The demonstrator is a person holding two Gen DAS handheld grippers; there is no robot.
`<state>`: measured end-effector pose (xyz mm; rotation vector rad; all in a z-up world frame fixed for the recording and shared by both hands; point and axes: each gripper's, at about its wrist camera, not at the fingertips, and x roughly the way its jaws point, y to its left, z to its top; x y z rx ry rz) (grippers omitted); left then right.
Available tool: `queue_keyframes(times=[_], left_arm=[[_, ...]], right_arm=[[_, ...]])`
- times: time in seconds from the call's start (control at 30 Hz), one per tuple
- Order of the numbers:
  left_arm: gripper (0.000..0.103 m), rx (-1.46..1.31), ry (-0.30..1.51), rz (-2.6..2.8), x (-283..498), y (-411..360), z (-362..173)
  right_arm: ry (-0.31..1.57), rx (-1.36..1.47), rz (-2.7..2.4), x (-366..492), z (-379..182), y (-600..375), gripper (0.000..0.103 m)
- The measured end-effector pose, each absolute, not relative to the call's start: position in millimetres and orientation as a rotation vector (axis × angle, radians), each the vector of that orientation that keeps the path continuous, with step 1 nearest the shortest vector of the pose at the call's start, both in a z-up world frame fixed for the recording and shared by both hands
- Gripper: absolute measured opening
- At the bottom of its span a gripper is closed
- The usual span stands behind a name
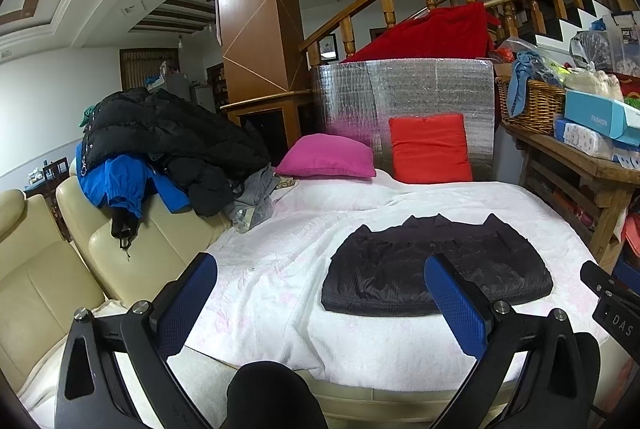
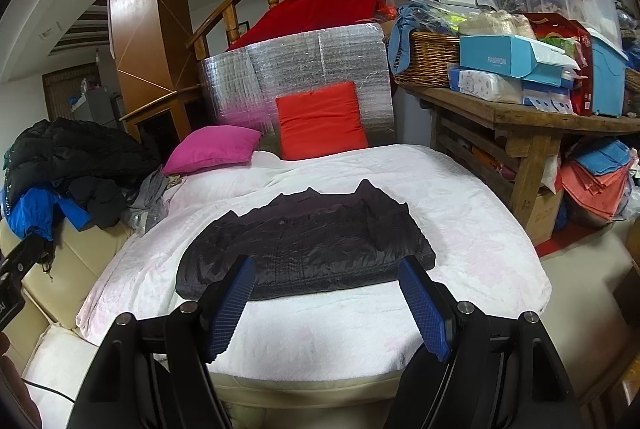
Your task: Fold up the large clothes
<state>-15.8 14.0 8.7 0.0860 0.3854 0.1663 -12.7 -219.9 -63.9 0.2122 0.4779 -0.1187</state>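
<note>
A black quilted jacket (image 1: pixel 436 265) lies folded into a flat rectangle on the white blanket (image 1: pixel 280 261); it also shows in the right wrist view (image 2: pixel 308 245). My left gripper (image 1: pixel 320 277) is open and empty, held above the blanket's near edge, left of the jacket. My right gripper (image 2: pixel 326 275) is open and empty, just in front of the jacket's near edge, not touching it. Its body shows at the right edge of the left wrist view (image 1: pixel 612 301).
A pile of unfolded coats, black (image 1: pixel 168 133) and blue (image 1: pixel 120 181), sits on the cream sofa back (image 1: pixel 48 269) at left. Pink (image 1: pixel 328 157) and red (image 1: pixel 430 149) cushions lean at the back. A cluttered wooden table (image 2: pixel 532 117) stands at right.
</note>
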Motion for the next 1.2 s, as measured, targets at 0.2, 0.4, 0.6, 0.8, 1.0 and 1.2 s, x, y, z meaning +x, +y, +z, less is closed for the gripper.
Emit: queue_keyframes(times=[0.2, 0.4, 0.6, 0.8, 1.0, 1.2], left_arm=[[0.103, 0.08, 0.39, 0.162, -9.4, 20.1, 8.4], [0.103, 0.064, 0.41, 0.17, 0.8, 27.1, 3.5], [0.103, 0.06, 0.41, 0.158, 9.6, 28.2, 4.2], [0.103, 0.059, 0.424, 0.165, 22.8, 29.9, 0.1], [0.103, 0.06, 0.443, 0.182, 46.3, 29.9, -5.0], [0.103, 0.075, 0.48, 0.159, 73.3, 23.4, -12.8]], right_arm=[[0.477, 0.213, -0.13, -0.6, -59.7, -218.7, 0.078], [0.479, 0.213, -0.145, 8.6, -57.6, -219.0, 0.078], [0.491, 0.205, -0.152, 14.2, -60.2, -214.5, 0.078], [0.505, 0.195, -0.159, 28.8, -60.1, -213.5, 0.078], [0.526, 0.18, -0.151, 53.5, -64.5, -210.2, 0.078], [0.563, 0.174, -0.154, 77.6, -77.2, -211.4, 0.078]])
